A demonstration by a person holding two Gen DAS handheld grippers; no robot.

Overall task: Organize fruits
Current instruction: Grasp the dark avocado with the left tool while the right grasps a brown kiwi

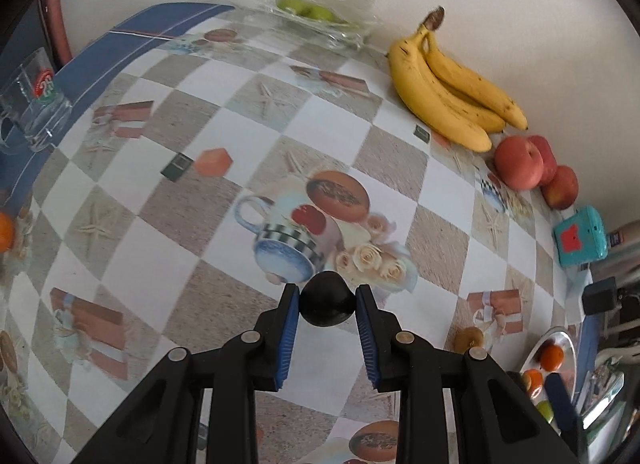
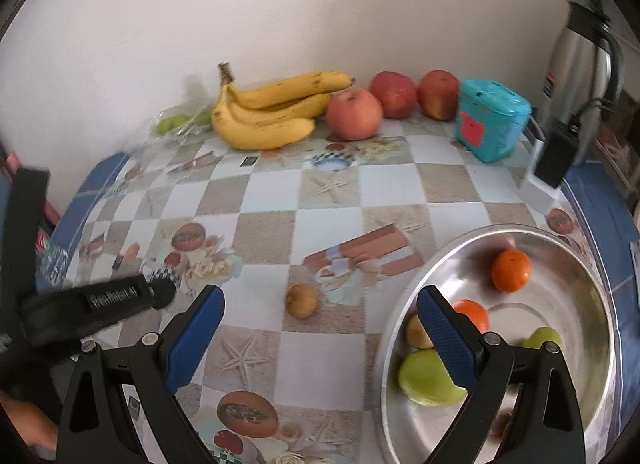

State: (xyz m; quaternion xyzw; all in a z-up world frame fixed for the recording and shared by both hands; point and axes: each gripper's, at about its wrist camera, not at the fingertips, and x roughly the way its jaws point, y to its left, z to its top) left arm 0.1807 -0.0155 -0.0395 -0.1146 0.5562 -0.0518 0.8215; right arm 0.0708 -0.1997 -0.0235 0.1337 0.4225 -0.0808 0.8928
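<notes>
Gripping a dark round fruit [image 1: 327, 299] between its blue pads, the left hand-held gripper [image 1: 327, 296] tilts steeply down over the checkered bench [image 1: 320, 132]. The right hand-held gripper [image 2: 320, 324] stands spread wide and empty, one finger over the metal bowl [image 2: 592, 304]. A small brown fruit [image 2: 302, 301] lies on the bench between its fingers. The bowl holds two oranges [image 2: 511, 270], green fruits [image 2: 424, 378] and a brown one. Bananas [image 2: 272, 112] and apples [image 2: 354, 114] line the wall.
</notes>
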